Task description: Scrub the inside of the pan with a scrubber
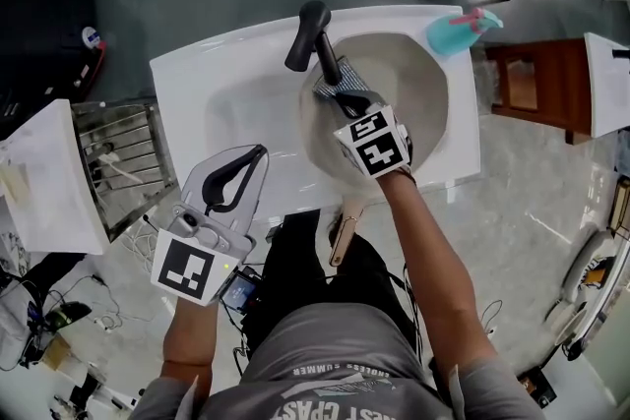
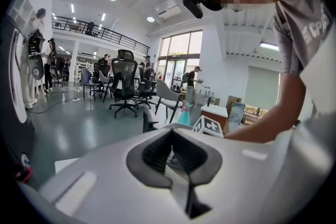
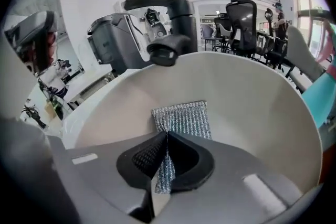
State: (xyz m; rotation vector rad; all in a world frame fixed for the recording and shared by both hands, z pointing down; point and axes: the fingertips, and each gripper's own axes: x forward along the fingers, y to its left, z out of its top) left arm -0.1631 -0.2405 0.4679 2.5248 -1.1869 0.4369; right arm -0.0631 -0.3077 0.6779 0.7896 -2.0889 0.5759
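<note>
Right gripper (image 3: 167,135) jaws tight on mesh scrubber (image 3: 181,118) inside pan (image 3: 252,107); left gripper (image 2: 171,136) jaws together, empty; shirt lettering (image 1: 335,405) unreadable.

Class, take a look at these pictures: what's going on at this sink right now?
A person stands at a white sink with a gripper in each hand. The right gripper is shut on a silvery mesh scrubber and holds it inside a cream pan, seemingly against its wall. The pan sits in the basin below the black faucet. The left gripper is shut and empty, over the sink's left side, apart from the pan.
</note>
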